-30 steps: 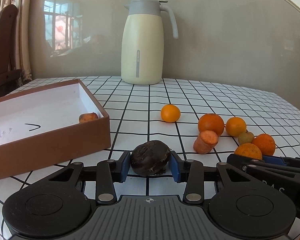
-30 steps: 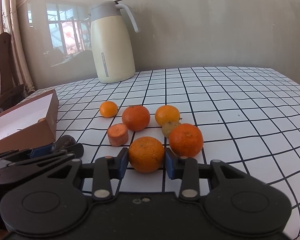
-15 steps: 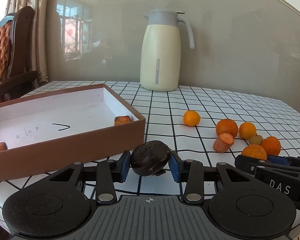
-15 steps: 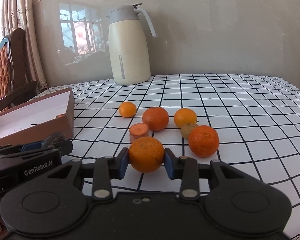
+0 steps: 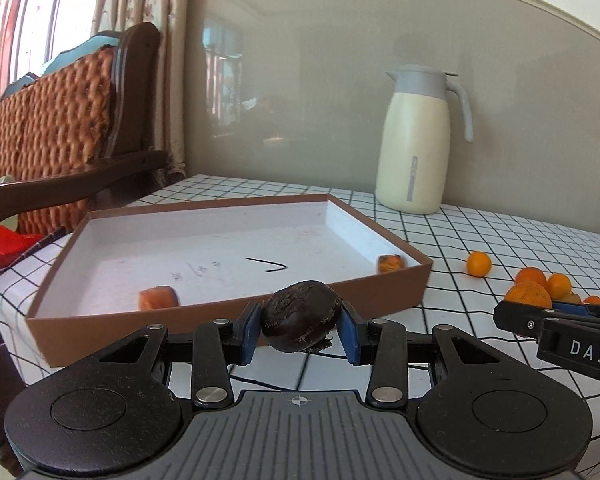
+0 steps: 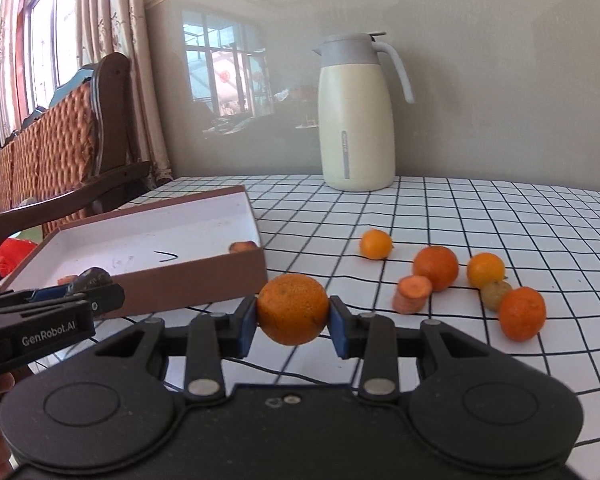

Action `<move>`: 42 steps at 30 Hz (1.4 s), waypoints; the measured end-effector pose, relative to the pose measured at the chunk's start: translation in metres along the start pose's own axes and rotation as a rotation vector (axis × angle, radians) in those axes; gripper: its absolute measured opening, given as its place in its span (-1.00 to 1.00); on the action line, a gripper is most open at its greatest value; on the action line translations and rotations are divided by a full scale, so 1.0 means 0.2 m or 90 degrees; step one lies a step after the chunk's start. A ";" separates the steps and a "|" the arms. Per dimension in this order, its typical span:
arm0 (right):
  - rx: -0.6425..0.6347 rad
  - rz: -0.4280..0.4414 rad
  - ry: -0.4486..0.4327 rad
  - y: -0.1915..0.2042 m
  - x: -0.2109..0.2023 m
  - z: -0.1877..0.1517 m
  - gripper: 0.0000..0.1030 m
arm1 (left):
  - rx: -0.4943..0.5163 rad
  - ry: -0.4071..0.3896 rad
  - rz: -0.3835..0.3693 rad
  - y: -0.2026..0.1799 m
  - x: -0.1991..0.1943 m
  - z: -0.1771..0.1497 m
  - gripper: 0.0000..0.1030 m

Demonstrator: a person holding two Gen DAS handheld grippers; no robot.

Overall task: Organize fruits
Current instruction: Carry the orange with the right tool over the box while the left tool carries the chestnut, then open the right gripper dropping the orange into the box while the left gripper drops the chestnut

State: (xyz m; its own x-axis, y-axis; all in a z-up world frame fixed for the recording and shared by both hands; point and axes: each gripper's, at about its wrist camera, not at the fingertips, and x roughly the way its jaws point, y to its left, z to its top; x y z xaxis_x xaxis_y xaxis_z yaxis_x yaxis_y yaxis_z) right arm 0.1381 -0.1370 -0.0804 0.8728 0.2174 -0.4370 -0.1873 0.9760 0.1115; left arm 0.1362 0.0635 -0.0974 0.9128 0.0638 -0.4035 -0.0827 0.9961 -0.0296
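A dark, wrinkled fruit point(image 5: 300, 317) is clamped between the blue pads of the left gripper point(image 5: 300, 328), which is held level in front of the near wall of the brown box point(image 5: 228, 312), with the fruit raised to about the height of that wall's rim. An orange point(image 6: 293, 309) is gripped in the same way between the pads of the right gripper point(image 6: 293, 320), which is held above the checked tablecloth point(image 6: 500, 216) just beside the box's near right corner. The two grippers are carried side by side and both are pointed toward the wall behind the table, the left one nearer the box. Inside the box, on its white floor, two small orange pieces are seen: one point(image 5: 158, 298) against the near wall and one point(image 5: 389, 263) in the right corner. Well to the right of the box, on the cloth, a loose group is laid out: a small orange point(image 6: 375, 244), two larger ones point(image 6: 436, 267) point(image 6: 522, 313), a yellower one point(image 6: 485, 270), a small greenish fruit point(image 6: 496, 295) and a cut carrot stub point(image 6: 413, 293). A cream jug point(image 6: 356, 120) is stood upright beyond the box, near the wall. In the left wrist view that group is partly hidden behind the right gripper's fingers, and the nature of the dark fruit cannot be made out. Only fingertips of the person's hand are caught at the lower left edge of the right wrist view.
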 end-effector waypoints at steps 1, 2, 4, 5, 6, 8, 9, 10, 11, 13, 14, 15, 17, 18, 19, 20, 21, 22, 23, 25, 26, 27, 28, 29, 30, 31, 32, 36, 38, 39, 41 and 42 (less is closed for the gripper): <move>-0.004 0.009 -0.004 0.03 0.00 0.01 -0.44 | -0.005 -0.004 0.008 0.03 -0.01 0.00 -0.19; -0.009 0.017 -0.009 0.06 0.00 0.02 -0.44 | -0.013 -0.008 0.018 0.07 -0.02 0.01 -0.19; -0.016 0.034 -0.016 0.11 0.01 0.05 -0.44 | -0.025 -0.016 0.036 0.14 -0.04 0.01 -0.19; -0.020 0.042 -0.021 0.14 0.01 0.06 -0.44 | -0.030 -0.021 0.045 0.17 -0.04 0.02 -0.19; -0.024 0.050 -0.025 0.17 0.01 0.08 -0.44 | -0.035 -0.025 0.053 0.21 -0.05 0.02 -0.19; -0.030 0.062 -0.030 0.21 0.03 0.10 -0.44 | -0.045 -0.032 0.069 0.26 -0.06 0.03 -0.19; -0.034 0.068 -0.032 0.23 0.04 0.11 -0.44 | -0.049 -0.034 0.075 0.28 -0.06 0.04 -0.19; -0.037 0.071 -0.033 0.25 0.05 0.12 -0.44 | -0.053 -0.036 0.082 0.31 -0.06 0.04 -0.19; -0.040 0.075 -0.034 0.27 0.06 0.14 -0.44 | -0.057 -0.038 0.088 0.33 -0.06 0.05 -0.19; -0.042 0.081 -0.034 0.30 0.09 0.16 -0.44 | -0.061 -0.041 0.100 0.37 -0.06 0.06 -0.19; -0.044 0.083 -0.034 0.31 0.11 0.17 -0.44 | -0.063 -0.042 0.106 0.39 -0.05 0.07 -0.19; -0.046 0.084 -0.034 0.32 0.12 0.18 -0.44 | -0.066 -0.042 0.110 0.40 -0.05 0.07 -0.19; -0.049 0.086 -0.035 0.34 0.15 0.20 -0.44 | -0.073 -0.042 0.118 0.43 -0.04 0.08 -0.19; -0.050 0.085 -0.036 0.35 0.17 0.20 -0.44 | -0.075 -0.041 0.122 0.44 -0.03 0.08 -0.19; -0.051 0.085 -0.036 0.35 0.18 0.21 -0.44 | -0.077 -0.041 0.126 0.45 -0.02 0.09 -0.19; -0.052 0.085 -0.037 0.35 0.20 0.22 -0.44 | -0.079 -0.040 0.129 0.46 -0.01 0.09 -0.19; -0.053 0.084 -0.037 0.36 0.21 0.23 -0.44 | -0.080 -0.040 0.132 0.46 0.00 0.09 -0.19; -0.053 0.082 -0.037 0.36 0.23 0.24 -0.44 | -0.081 -0.039 0.136 0.47 0.01 0.10 -0.19; -0.053 0.081 -0.036 0.36 0.25 0.25 -0.44 | -0.082 -0.040 0.139 0.48 0.02 0.10 -0.19; -0.054 0.080 -0.033 0.36 0.28 0.27 -0.44 | -0.085 -0.038 0.145 0.49 0.05 0.12 -0.19; -0.055 0.080 -0.032 0.35 0.29 0.27 -0.44 | -0.085 -0.037 0.149 0.50 0.06 0.12 -0.19; -0.056 0.078 -0.031 0.36 0.31 0.28 -0.44 | -0.088 -0.036 0.152 0.50 0.07 0.12 -0.19; -0.055 0.078 -0.029 0.35 0.32 0.28 -0.44 | -0.088 -0.034 0.156 0.51 0.09 0.13 -0.19; -0.056 0.078 -0.028 0.35 0.34 0.28 -0.44 | -0.089 -0.033 0.160 0.51 0.10 0.13 -0.19; -0.057 0.077 -0.027 0.35 0.35 0.28 -0.44 | -0.090 -0.031 0.163 0.52 0.11 0.13 -0.19; -0.057 0.076 -0.026 0.35 0.36 0.29 -0.44 | -0.091 -0.030 0.166 0.52 0.12 0.13 -0.19; -0.057 0.076 -0.024 0.35 0.38 0.29 -0.44 | -0.090 -0.028 0.169 0.53 0.13 0.13 -0.19; -0.062 0.074 -0.016 0.36 0.44 0.30 -0.44 | -0.085 -0.021 0.176 0.53 0.18 0.14 -0.19; -0.062 0.073 -0.011 0.36 0.46 0.30 -0.44 | -0.088 -0.016 0.178 0.54 0.20 0.14 -0.19; -0.060 0.074 -0.008 0.36 0.48 0.30 -0.44 | -0.089 -0.014 0.179 0.54 0.20 0.14 -0.19; -0.055 0.073 -0.003 0.35 0.50 0.31 -0.44 | -0.087 -0.010 0.181 0.54 0.22 0.14 -0.19; -0.054 0.074 -0.001 0.35 0.51 0.31 -0.44 | -0.086 -0.008 0.181 0.54 0.23 0.14 -0.19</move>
State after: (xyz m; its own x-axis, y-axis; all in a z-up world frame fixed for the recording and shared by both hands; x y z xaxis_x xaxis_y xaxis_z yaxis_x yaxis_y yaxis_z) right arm 0.2421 -0.0469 -0.0627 0.8440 0.3285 -0.4240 -0.3237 0.9423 0.0857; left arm 0.1798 0.1760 -0.0938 0.8500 0.3403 -0.4021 -0.3874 0.9211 -0.0394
